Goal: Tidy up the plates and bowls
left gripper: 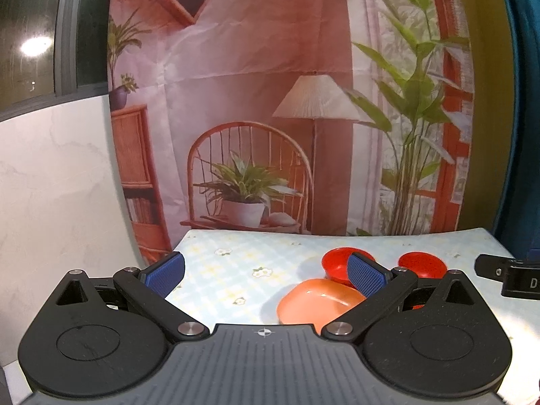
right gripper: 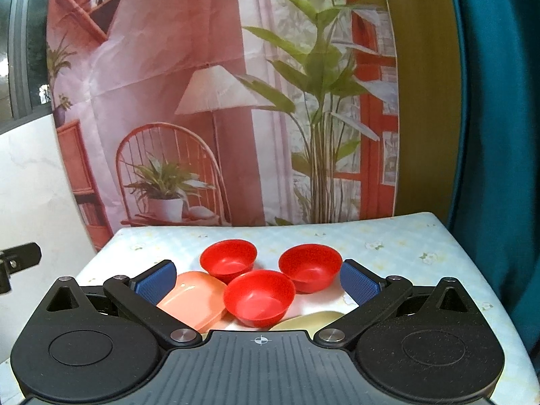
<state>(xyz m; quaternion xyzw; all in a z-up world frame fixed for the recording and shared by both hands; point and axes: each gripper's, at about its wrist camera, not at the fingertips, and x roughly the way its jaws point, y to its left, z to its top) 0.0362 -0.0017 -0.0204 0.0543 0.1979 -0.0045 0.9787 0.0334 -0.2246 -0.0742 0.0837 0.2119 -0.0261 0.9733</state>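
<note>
We count three red plastic bowls: near (right gripper: pixel 259 297), far left (right gripper: pixel 228 260), far right (right gripper: pixel 309 266), clustered on the floral-cloth bench (right gripper: pixel 398 246). One salmon-pink rectangular plastic plate (right gripper: pixel 194 298) touches the near bowl's left side. One pale yellow dish (right gripper: pixel 312 320) is mostly hidden behind our right gripper (right gripper: pixel 258 281). That gripper is spread wide, holding nothing; left gripper (left gripper: pixel 266 275) likewise, over the bench.
</note>
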